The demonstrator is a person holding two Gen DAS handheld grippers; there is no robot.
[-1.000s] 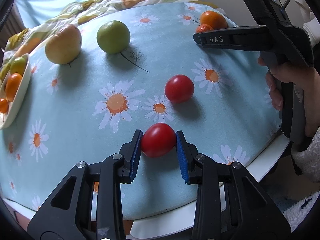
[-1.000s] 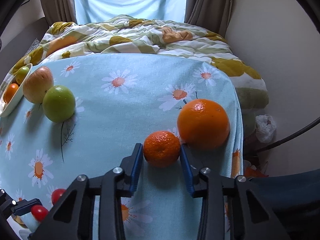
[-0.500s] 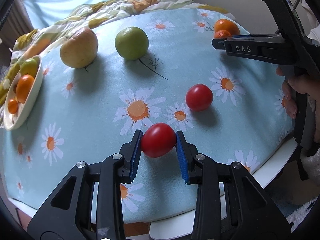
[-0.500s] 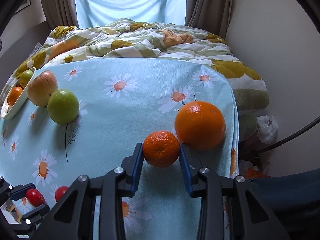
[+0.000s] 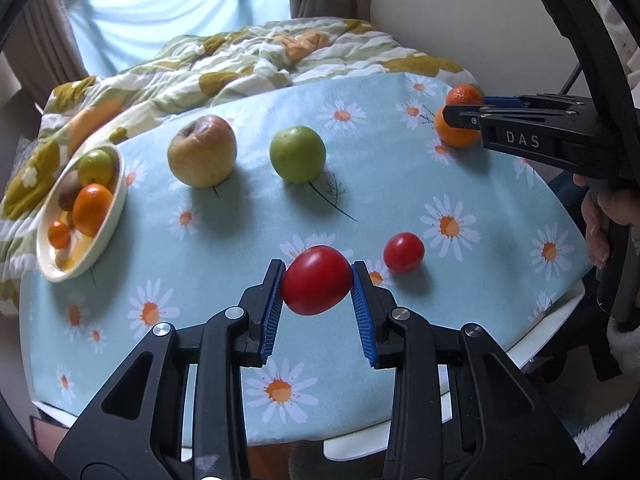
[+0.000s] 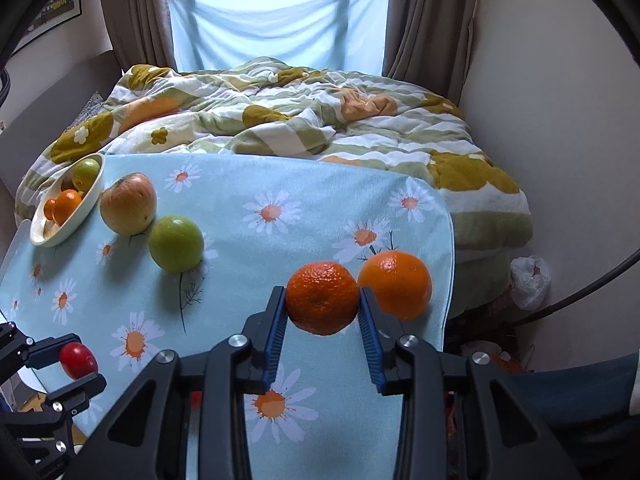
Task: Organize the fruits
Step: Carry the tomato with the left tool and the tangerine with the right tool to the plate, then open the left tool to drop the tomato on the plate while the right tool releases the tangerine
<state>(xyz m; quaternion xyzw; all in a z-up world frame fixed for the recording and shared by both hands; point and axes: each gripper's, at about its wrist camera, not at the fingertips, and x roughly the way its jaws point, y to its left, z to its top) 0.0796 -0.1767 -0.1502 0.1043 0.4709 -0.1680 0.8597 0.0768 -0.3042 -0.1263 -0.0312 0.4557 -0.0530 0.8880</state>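
My left gripper (image 5: 317,282) is shut on a red tomato (image 5: 317,280) and holds it above the daisy-print tablecloth. A second, smaller tomato (image 5: 403,252) lies on the cloth just to its right. My right gripper (image 6: 322,300) is shut on a mandarin (image 6: 322,297), lifted off the table beside a large orange (image 6: 395,285) near the right edge. In the left wrist view the right gripper (image 5: 466,110) shows at the far right with the mandarin (image 5: 463,94) in its jaws. A cream bowl (image 5: 105,230) at the left holds several fruits.
A yellow-red apple (image 5: 202,151) and a green apple (image 5: 297,154) sit mid-table between the bowl and the orange. A rumpled quilt (image 6: 288,120) on a bed lies beyond the far edge. The table's white rim (image 5: 532,344) runs along the near right, by a person's hand (image 5: 600,216).
Both grippers have risen with their fruit: the tomato and the mandarin have come up off the cloth, and more of the table, bowl and bed has come into view.
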